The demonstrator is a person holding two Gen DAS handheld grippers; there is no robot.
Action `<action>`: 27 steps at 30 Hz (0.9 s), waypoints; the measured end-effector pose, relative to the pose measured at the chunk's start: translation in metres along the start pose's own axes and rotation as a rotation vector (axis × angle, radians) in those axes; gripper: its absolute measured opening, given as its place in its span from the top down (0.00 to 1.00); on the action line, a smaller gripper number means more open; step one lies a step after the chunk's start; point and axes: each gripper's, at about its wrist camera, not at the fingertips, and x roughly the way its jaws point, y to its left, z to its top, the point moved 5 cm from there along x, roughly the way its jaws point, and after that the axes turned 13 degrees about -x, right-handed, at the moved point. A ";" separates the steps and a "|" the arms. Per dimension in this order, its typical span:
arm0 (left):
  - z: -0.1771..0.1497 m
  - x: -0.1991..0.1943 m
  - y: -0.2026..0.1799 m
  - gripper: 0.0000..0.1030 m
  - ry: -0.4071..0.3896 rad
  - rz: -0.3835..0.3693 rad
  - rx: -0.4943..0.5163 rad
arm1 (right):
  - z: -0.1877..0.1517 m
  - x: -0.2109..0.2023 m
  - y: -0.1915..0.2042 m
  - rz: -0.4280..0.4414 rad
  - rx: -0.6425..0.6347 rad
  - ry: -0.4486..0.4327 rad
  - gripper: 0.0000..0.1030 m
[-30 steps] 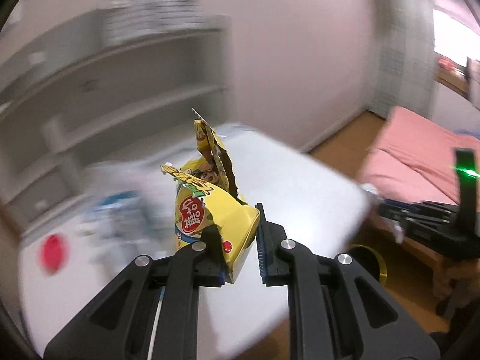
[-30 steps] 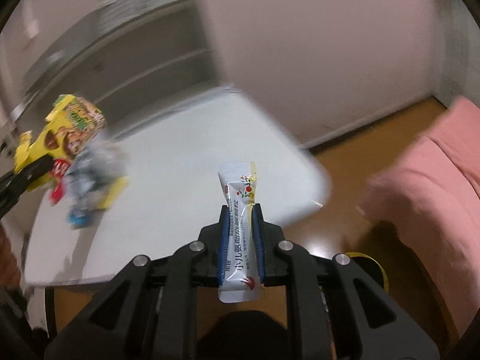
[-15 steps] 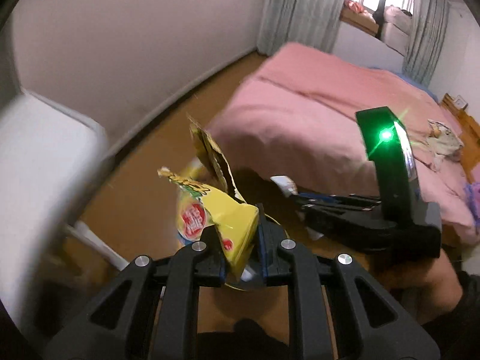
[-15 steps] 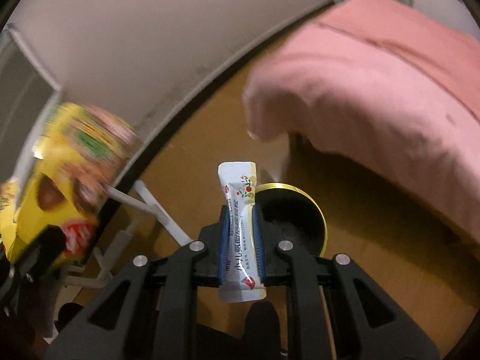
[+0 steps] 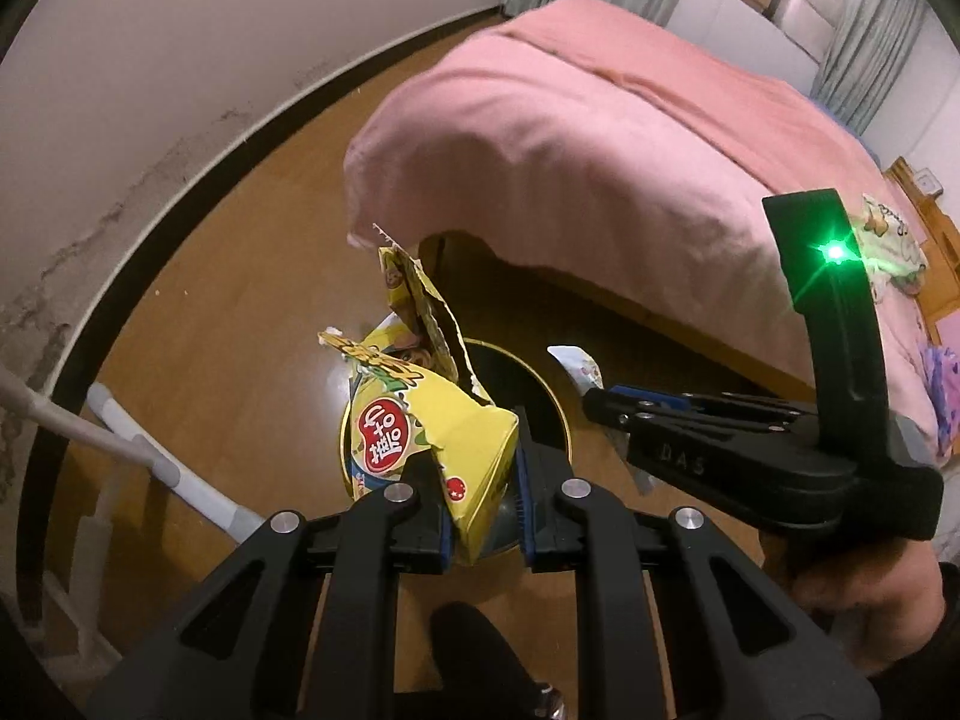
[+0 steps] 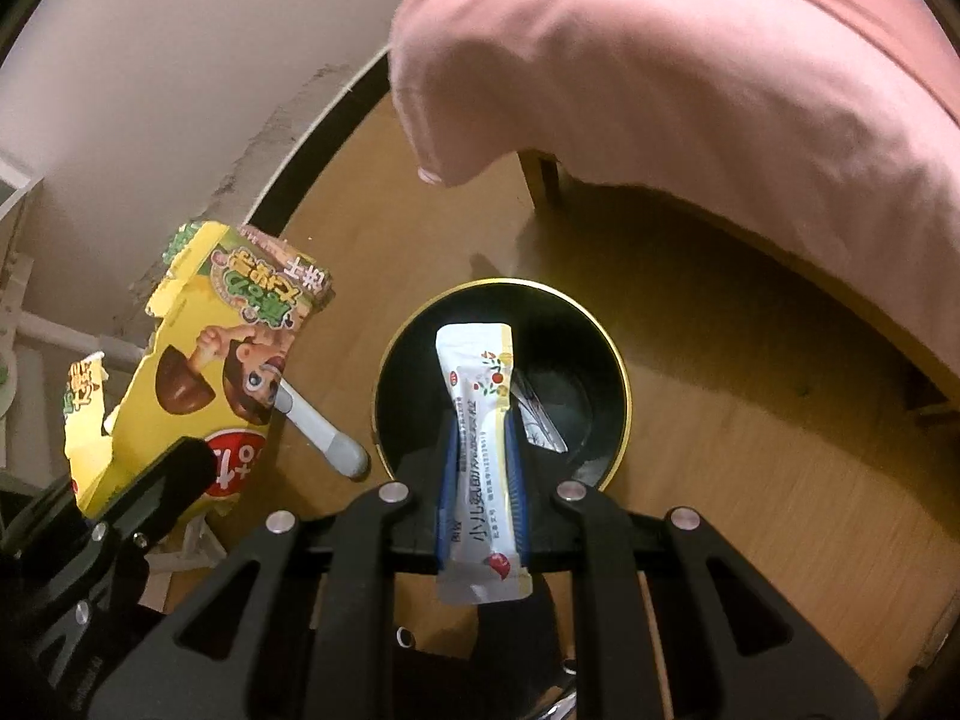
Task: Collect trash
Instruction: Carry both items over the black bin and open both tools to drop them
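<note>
My left gripper is clamped on the torn yellow cardboard snack box. My right gripper is clamped on the white paper sachet with yellow edging. Both hang above the round black bin with gold rim on the wooden floor, beside the pink-covered bed.

- Two black grippers: the left gripper and the right gripper.
- One torn yellow snack box.
- One white sachet.
- One black bin with a gold rim.
- One bed with a pink cover.
</note>
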 end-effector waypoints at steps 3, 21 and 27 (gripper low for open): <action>-0.002 0.011 -0.001 0.85 0.032 -0.021 0.004 | -0.005 0.007 -0.005 0.003 0.016 0.010 0.85; 0.003 0.008 0.004 0.36 0.031 0.001 -0.006 | -0.004 0.013 -0.018 0.037 0.041 0.015 0.61; 0.007 -0.023 0.000 0.28 -0.011 0.007 0.008 | 0.002 -0.009 -0.011 0.005 0.012 -0.033 0.41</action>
